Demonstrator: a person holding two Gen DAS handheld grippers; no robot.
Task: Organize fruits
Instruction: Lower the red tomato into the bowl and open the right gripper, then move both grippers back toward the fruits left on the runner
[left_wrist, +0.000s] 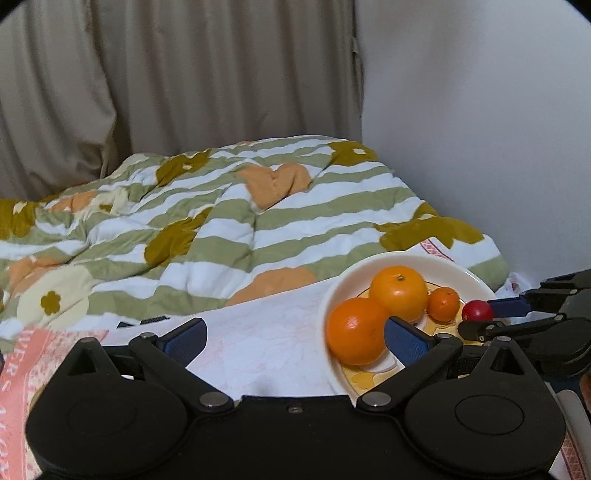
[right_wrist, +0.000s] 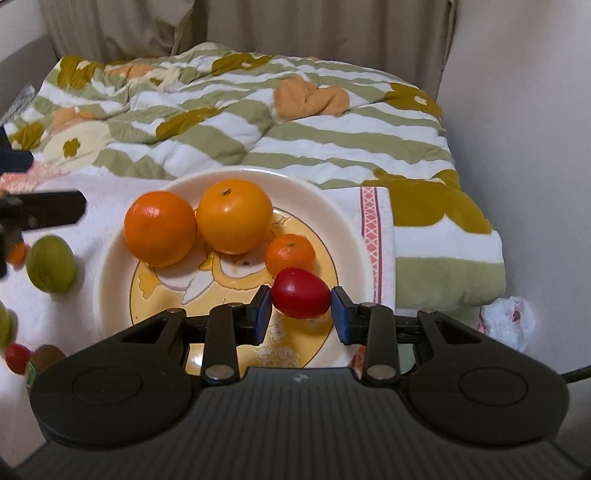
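Red, egg-shaped small fruit (right_wrist: 301, 293) sits between the blue pads of the right gripper (right_wrist: 301, 310), over the near part of the cream plate (right_wrist: 343, 221). Fingers look closed against its two ends, grasping it; whether it also rests on the plate cannot be told.

Plate holds three orange fruits: a large deep-orange one (right_wrist: 160, 228) at left, touching a large lighter one (right_wrist: 234, 215) beside it, and a small mandarin (right_wrist: 290, 254) just behind the red fruit. Plate centre carries a yellow printed figure, partly covered.

Left gripper (left_wrist: 295, 338) is spread wide with nothing between its fingers; its right-hand pad (left_wrist: 404, 341) stands just in front of the deep-orange fruit.

Off the plate, on the pale cloth (right_wrist: 107, 192) to the left in the right wrist view: a green fruit (right_wrist: 51, 264), another green one cut by the frame edge, a small red one (right_wrist: 16, 357) and a brown one (right_wrist: 44, 358).

Striped green-and-white quilt (left_wrist: 229, 221) with flower shapes lies behind, against beige curtains (left_wrist: 184, 74). A crumpled white plastic bag (right_wrist: 511, 321) lies at the wall. Pink towel (left_wrist: 14, 387) at lower left bears letters, not fully legible.
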